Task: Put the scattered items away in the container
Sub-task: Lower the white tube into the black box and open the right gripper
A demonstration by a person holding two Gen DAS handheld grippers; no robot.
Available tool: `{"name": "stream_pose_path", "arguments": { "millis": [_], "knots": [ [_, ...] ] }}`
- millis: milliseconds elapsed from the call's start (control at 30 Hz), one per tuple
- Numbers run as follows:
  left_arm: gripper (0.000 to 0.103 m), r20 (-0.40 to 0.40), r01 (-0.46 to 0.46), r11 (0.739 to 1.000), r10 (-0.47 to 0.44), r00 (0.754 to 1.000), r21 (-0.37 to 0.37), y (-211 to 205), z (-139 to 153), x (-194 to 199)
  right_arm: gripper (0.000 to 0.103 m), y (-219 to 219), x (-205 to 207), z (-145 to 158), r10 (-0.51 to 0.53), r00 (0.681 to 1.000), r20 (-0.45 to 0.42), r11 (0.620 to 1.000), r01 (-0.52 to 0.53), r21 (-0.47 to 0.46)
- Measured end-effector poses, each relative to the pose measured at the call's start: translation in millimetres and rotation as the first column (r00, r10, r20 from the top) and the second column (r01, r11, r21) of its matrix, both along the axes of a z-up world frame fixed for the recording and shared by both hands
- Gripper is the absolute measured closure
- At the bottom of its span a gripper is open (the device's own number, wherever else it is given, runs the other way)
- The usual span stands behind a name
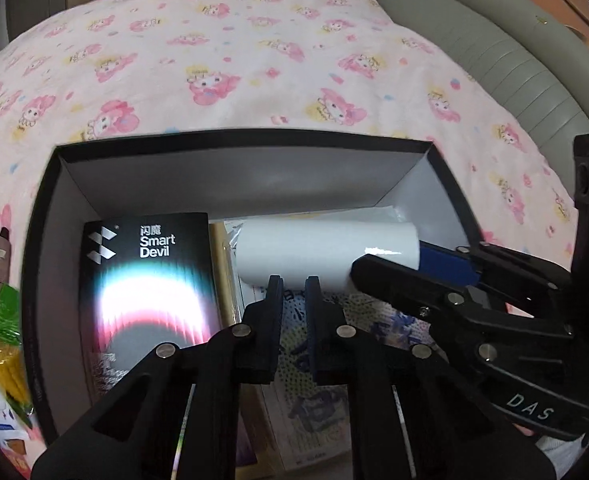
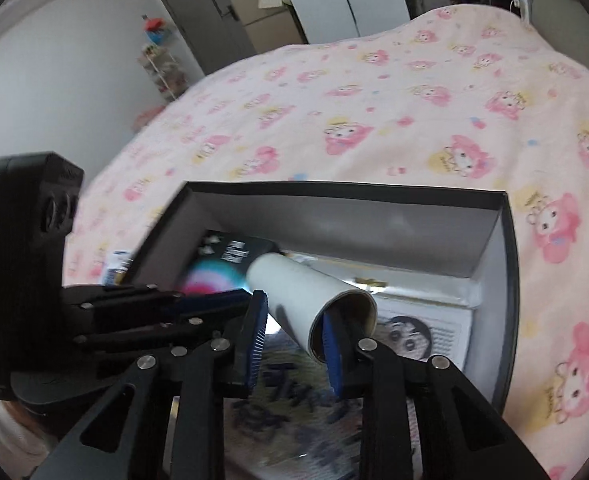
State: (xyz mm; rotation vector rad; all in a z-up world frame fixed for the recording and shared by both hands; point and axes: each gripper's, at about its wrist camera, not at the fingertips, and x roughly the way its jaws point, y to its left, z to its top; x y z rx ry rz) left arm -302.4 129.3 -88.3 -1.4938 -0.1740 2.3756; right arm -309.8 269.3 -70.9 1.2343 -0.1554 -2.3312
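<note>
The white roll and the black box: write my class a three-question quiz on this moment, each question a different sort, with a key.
1. True or false: the right gripper grips the white roll with one finger inside its open end.
2. Which lies in the black box? A) the Smart Devil package B) a mug C) a shoe
3. Fill in: the left gripper holds ____.

Key: 1 true; 2 A; 3 nothing.
</note>
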Motion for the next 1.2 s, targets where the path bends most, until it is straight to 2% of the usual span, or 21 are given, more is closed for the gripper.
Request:
{"name": "stream_pose_path", "arguments": {
  "millis": [167, 367, 533, 600, 733, 933, 1067, 1200],
  "knots": [
    [0.094, 0.028, 0.018, 0.998, -0.017, 0.999, -0.058, 6, -8, -3, 0.079, -2, -2, -9, -0.034, 0.999, 0.019, 0.998, 0.033, 0.053],
    [0.093, 0.105, 0.010, 0.991, 0.004, 0.994, -0.131, 4, -22, -9, 0.079, 4, -7, -14, -0.045, 0.998, 0.040, 0.998, 0.043, 0.044],
    [0.085, 0.109, -0.036, 0.996, 0.045, 0.993, -0.083, -10, -15, -6, 0.078, 11, -10, -15, -0.083, 0.995, 0.061, 0.996, 0.080, 0.047],
    [0.084, 0.094, -0.043, 0.997, 0.049, 0.994, -0.063, -16, -8, -1, 0.077, 15, -8, -9, -0.104, 0.994, 0.042, 0.993, 0.101, 0.056],
    [0.084, 0.095, -0.052, 0.996, 0.058, 0.994, -0.072, -22, 1, 8, 0.072, 21, -4, 2, -0.128, 0.992, -0.006, 0.988, 0.128, 0.085],
    [0.084, 0.147, 0.045, 0.995, -0.032, 0.989, -0.091, -4, -9, 12, 0.072, 26, -6, 4, -0.151, 0.988, -0.005, 0.983, 0.151, 0.104],
    [0.084, 0.164, 0.100, 0.988, -0.081, 0.983, -0.113, 16, -19, 2, 0.072, 32, -3, 14, -0.218, 0.975, -0.049, 0.971, 0.222, 0.092],
    [0.084, 0.171, 0.097, 0.992, -0.084, 0.982, -0.074, 30, -25, -22, 0.072, 38, -3, 21, -0.237, 0.969, -0.067, 0.967, 0.242, 0.079]
  ]
}}
